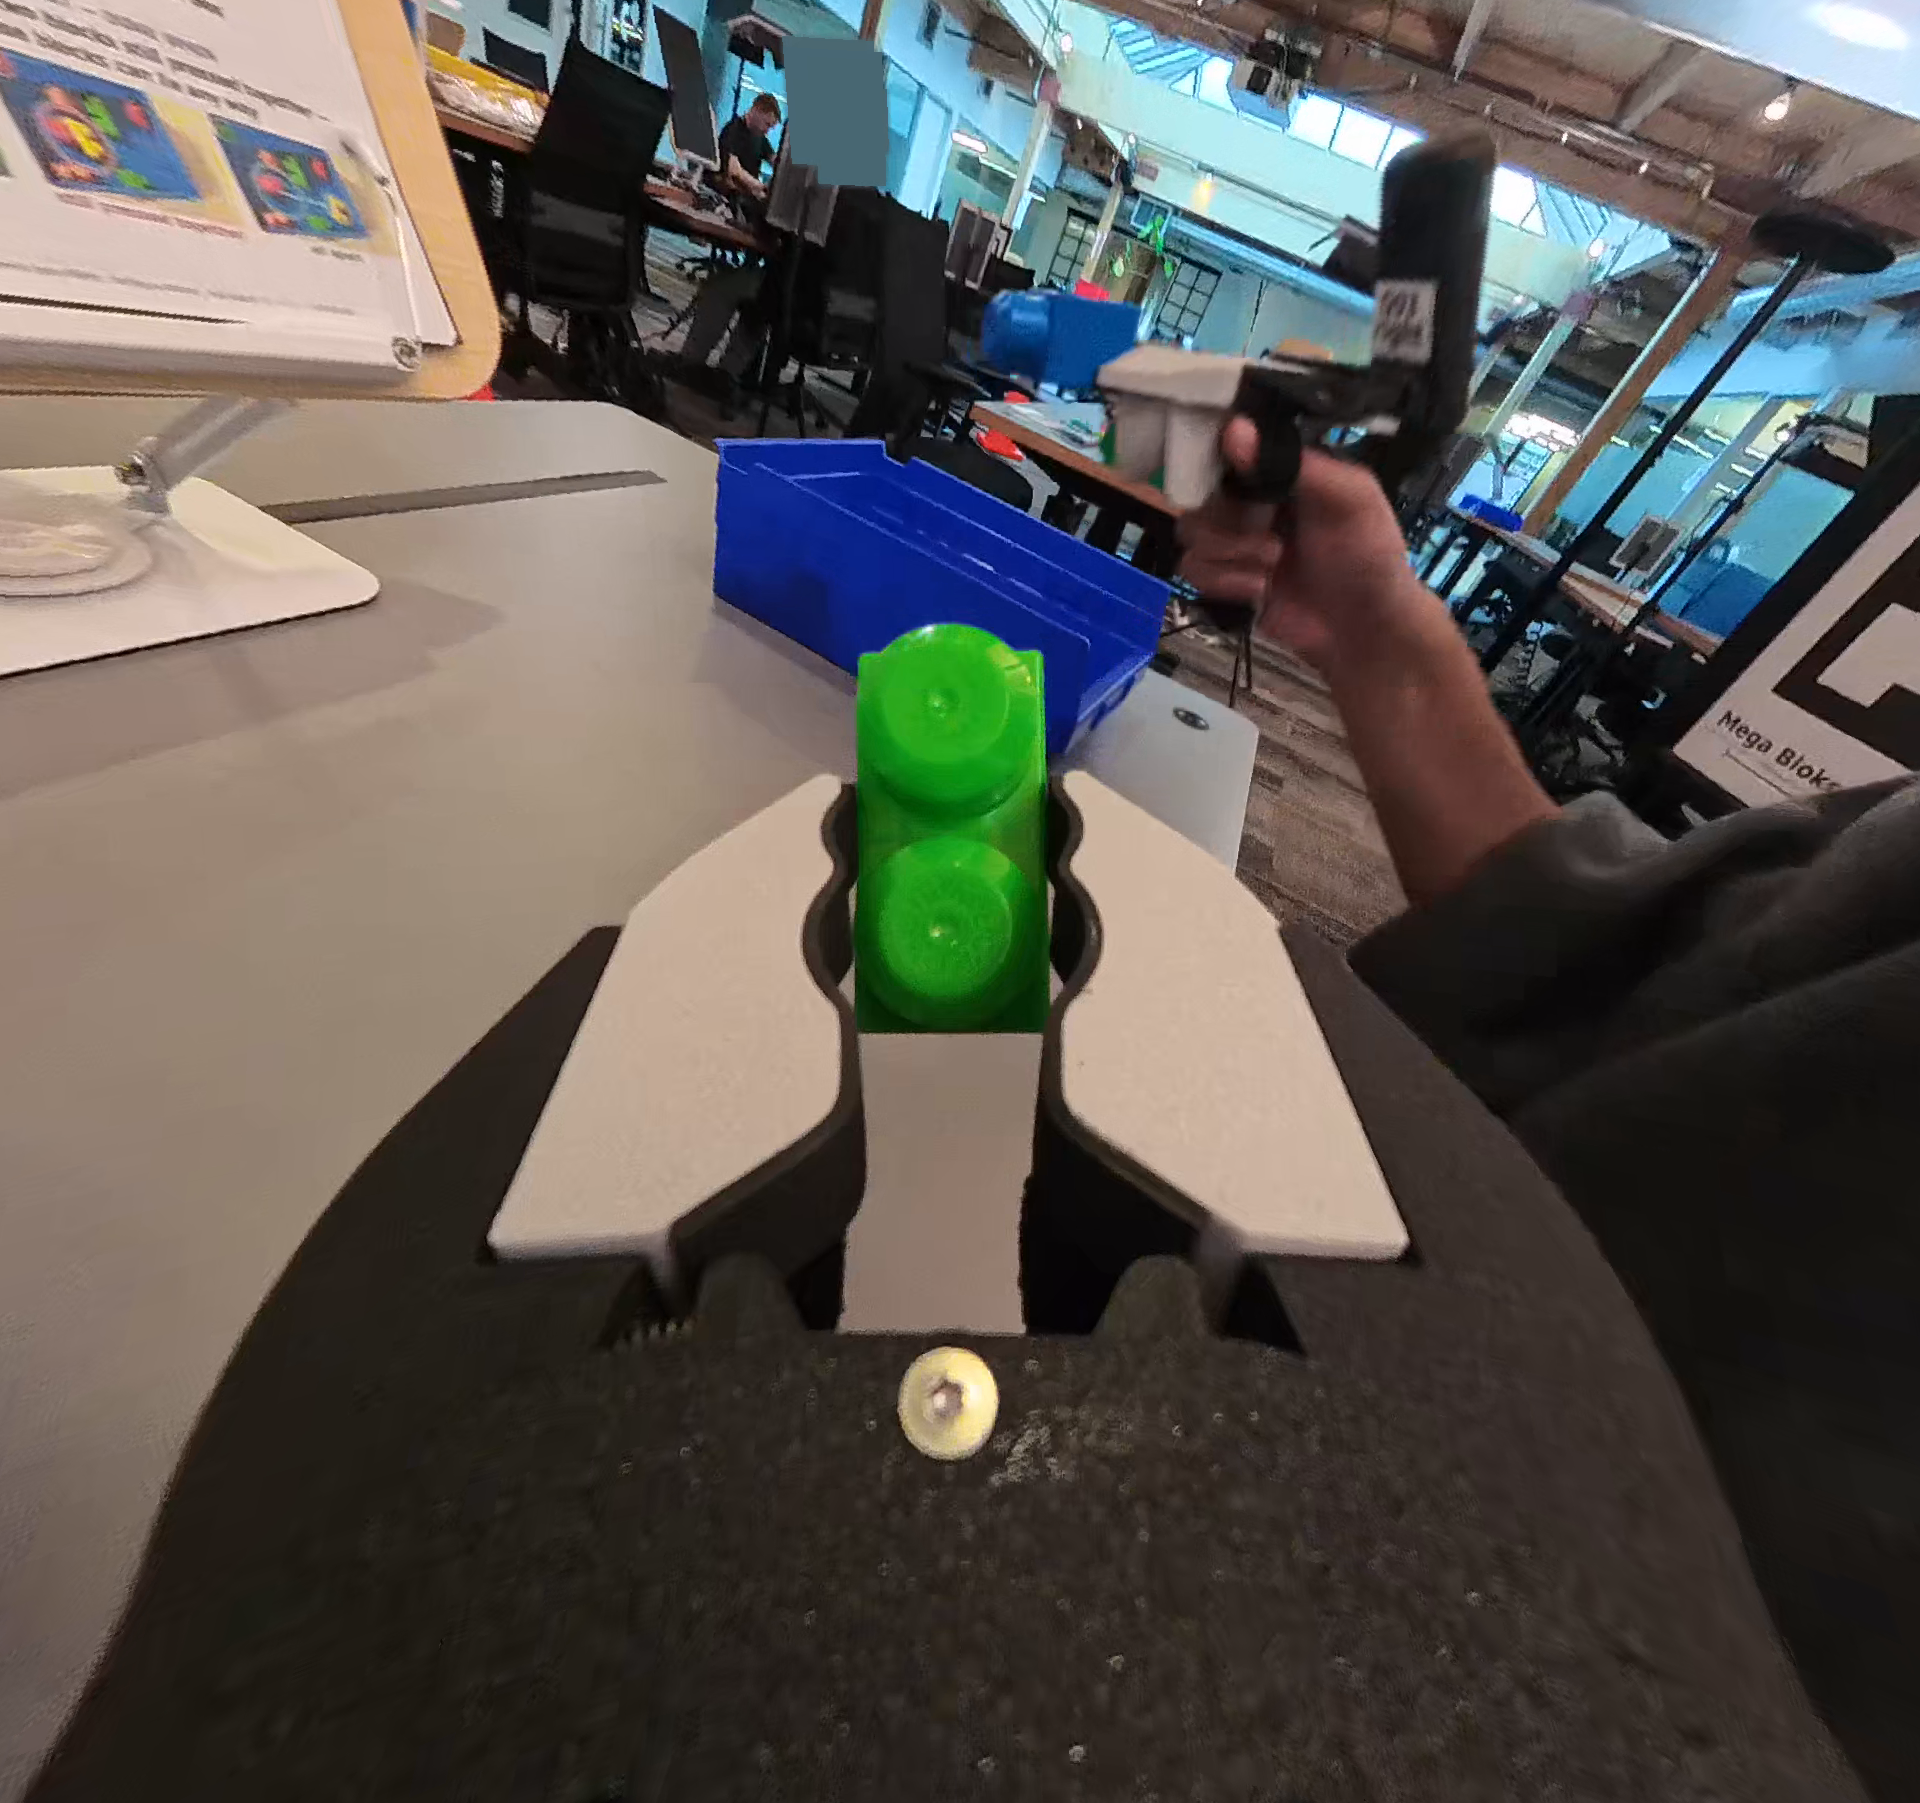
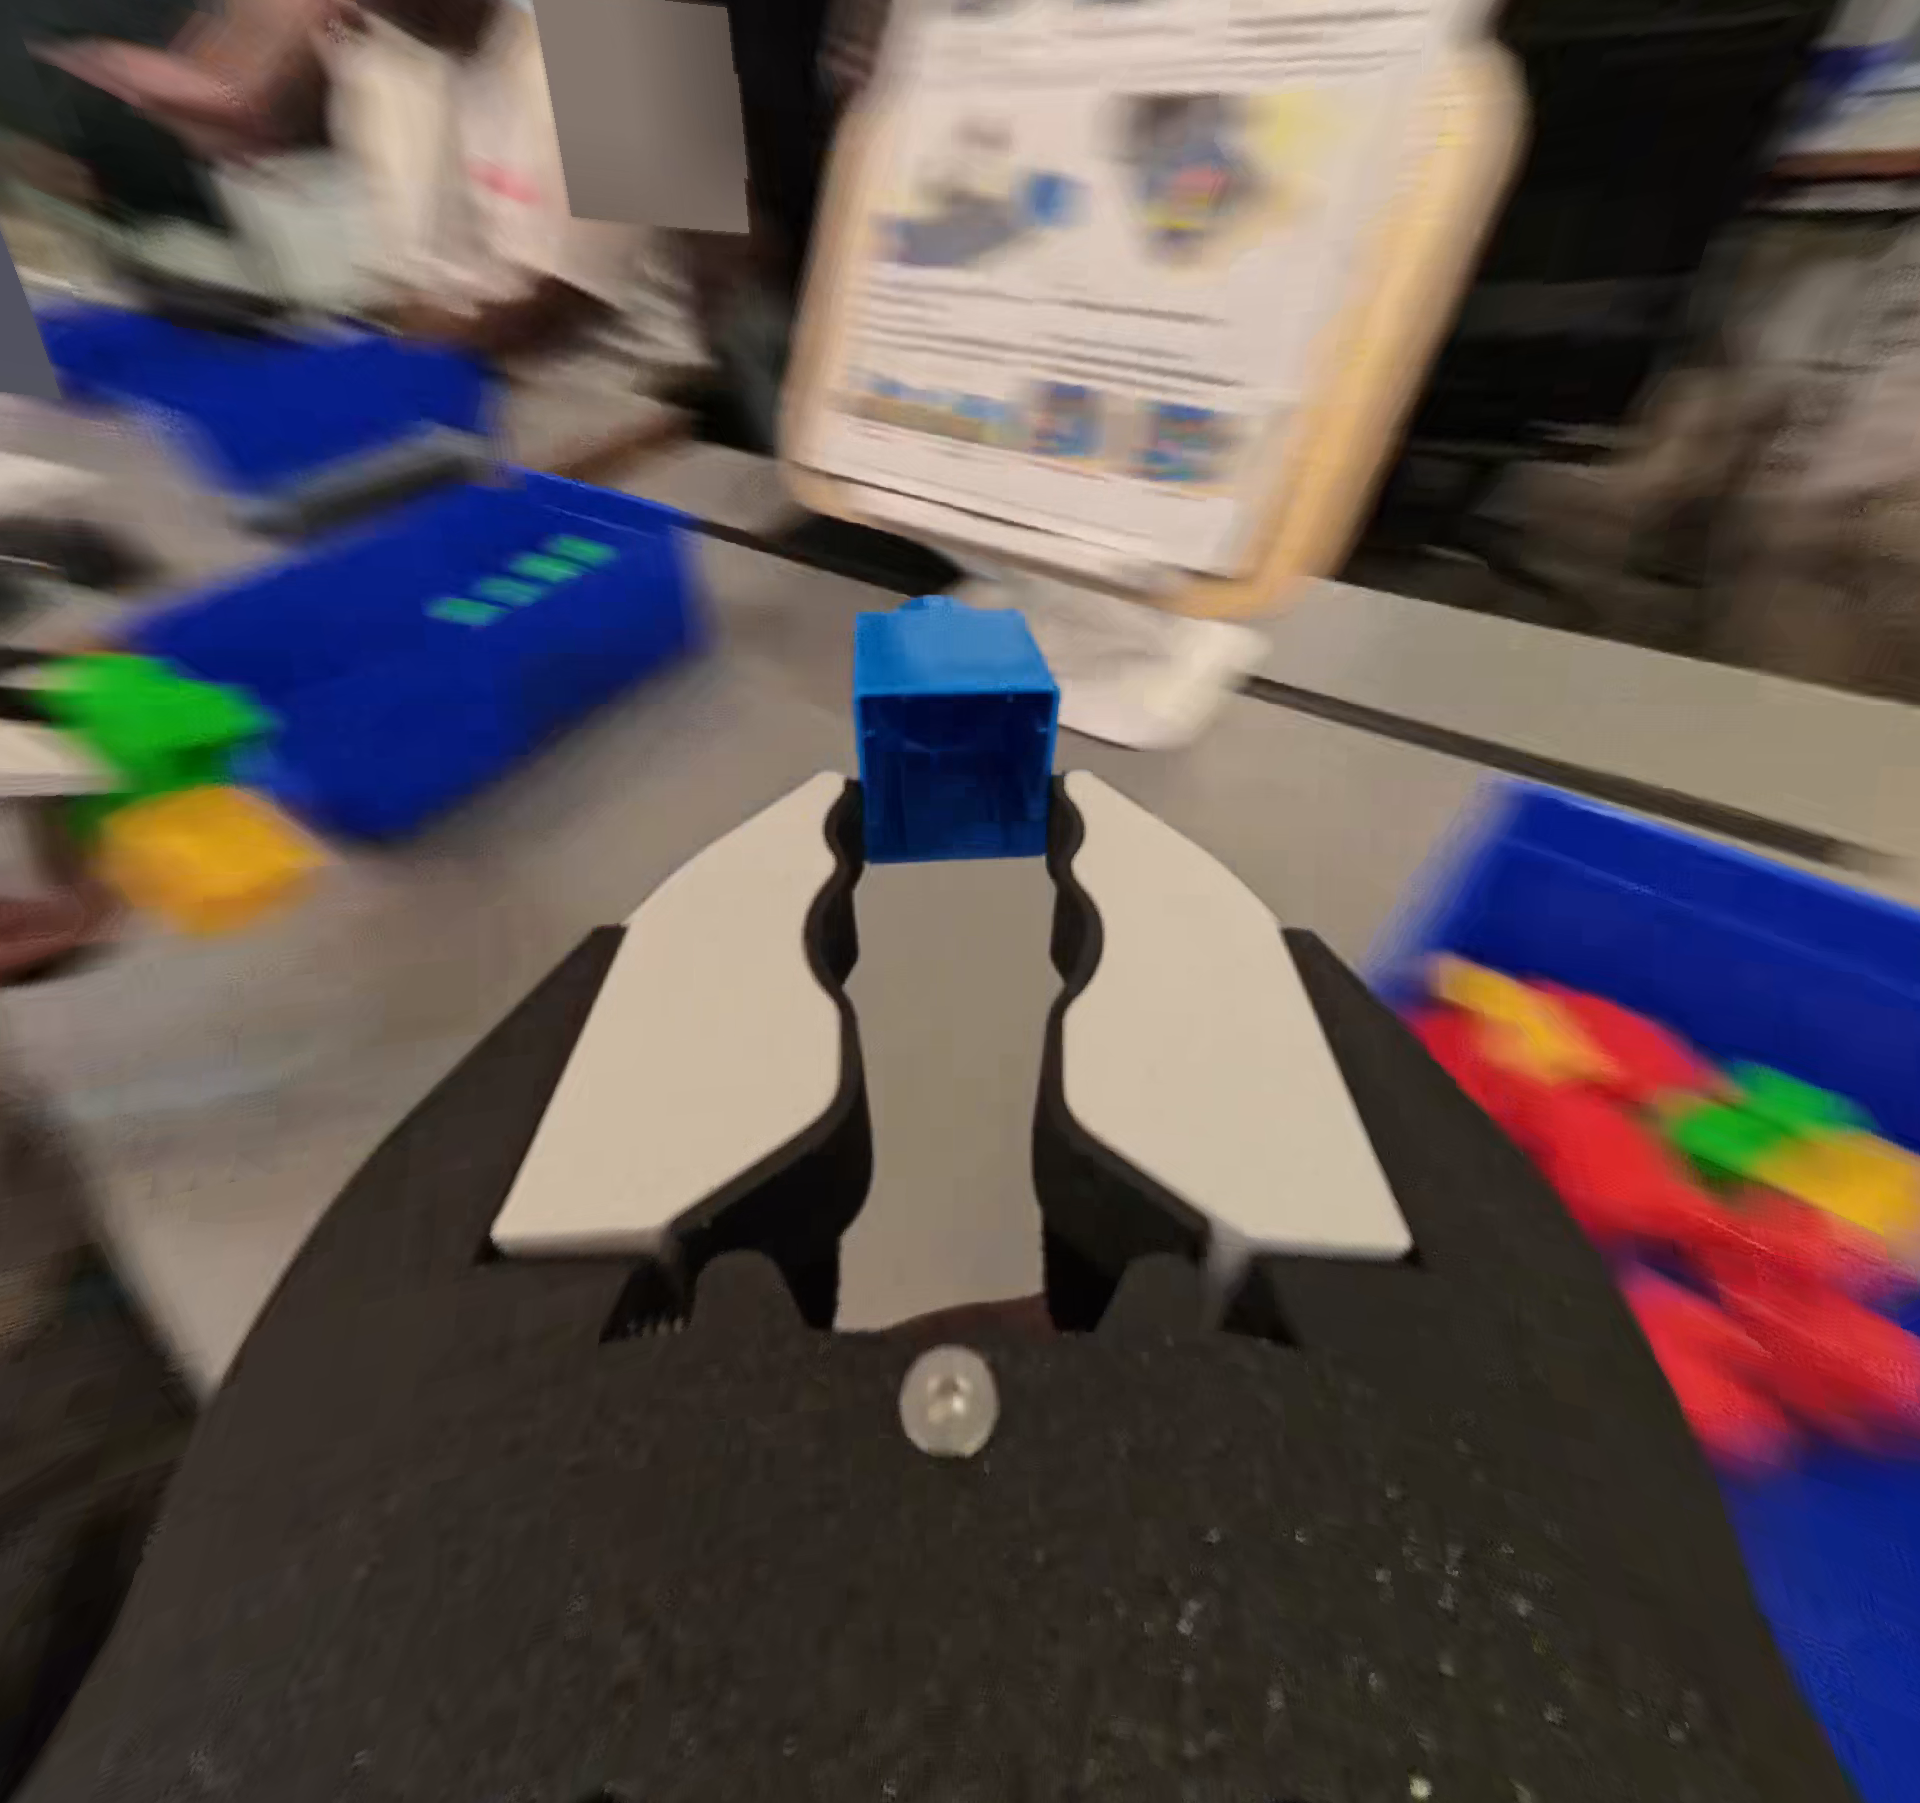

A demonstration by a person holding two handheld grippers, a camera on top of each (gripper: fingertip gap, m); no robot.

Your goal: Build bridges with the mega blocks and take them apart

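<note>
Left tongs [image 1: 951,808] clamp a green block [image 1: 948,839] before a blue bin [image 1: 914,548], while right tongs [image 2: 956,808] pinch a blue block [image 2: 951,735].

Green two-stud block [image 1: 948,828] and blue block [image 2: 951,740], each clamped.

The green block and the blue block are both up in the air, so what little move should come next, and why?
Probably bring the two together. The left hand-held gripper is shut on the green block, studs up, and the right hand-held gripper is shut on the blue block, hollow side toward the camera. Neither is joined yet.
</note>
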